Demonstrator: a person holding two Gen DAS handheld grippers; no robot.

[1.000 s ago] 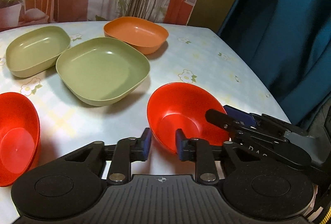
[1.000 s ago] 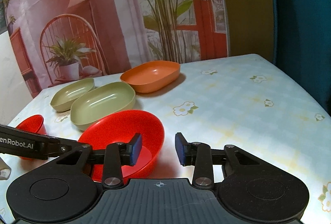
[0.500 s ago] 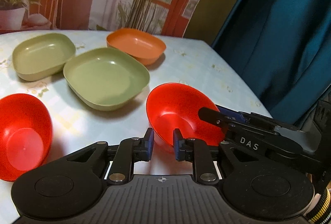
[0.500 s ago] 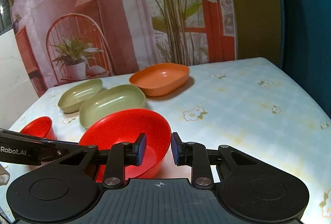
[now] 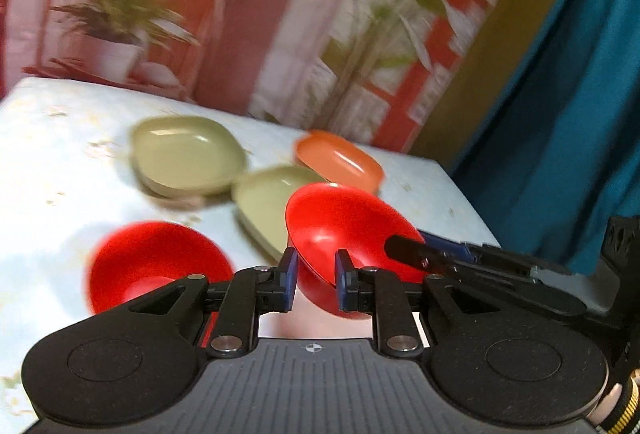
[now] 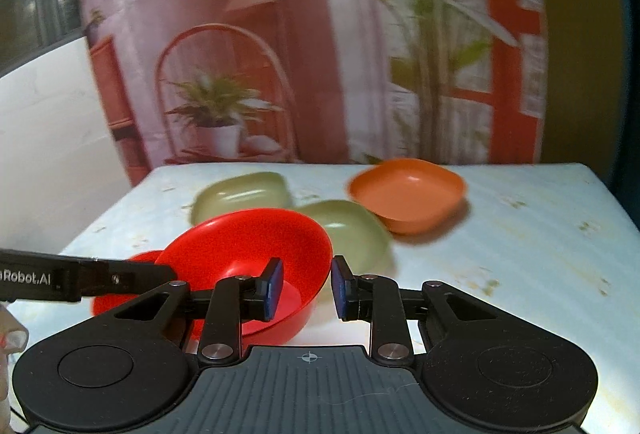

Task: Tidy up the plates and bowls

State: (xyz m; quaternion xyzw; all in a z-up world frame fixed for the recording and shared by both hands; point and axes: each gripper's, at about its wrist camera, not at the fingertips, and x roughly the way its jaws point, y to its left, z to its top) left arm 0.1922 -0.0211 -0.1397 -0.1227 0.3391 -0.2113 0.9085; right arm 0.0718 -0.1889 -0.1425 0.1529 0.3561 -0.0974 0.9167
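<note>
Between the two grippers hangs a red bowl (image 5: 344, 234), lifted off the flowered table (image 6: 520, 254) and tilted, its rim caught on both sides. The left gripper (image 5: 312, 284) has its blue pads closed to a narrow gap with the near rim of the bowl between them, so it looks to be pinching that rim; the right gripper (image 6: 306, 288) does the same from the other side, one pad inside the bowl and one outside. A second red bowl (image 5: 156, 266) sits on the table just to the left of the lifted one and below it. Farther back stand two green dishes (image 6: 244, 193), close together, and an orange dish (image 6: 408, 193) just beside the nearer green one. The background is smeared, so the finer detail is hard to read. By my judgement the step in hand is carrying the lifted bowl over to nest it in its twin. That next move calls for levelling the bowl, centring it above the other, lowering it gently and letting go with both grippers together, lest it tip.
</note>
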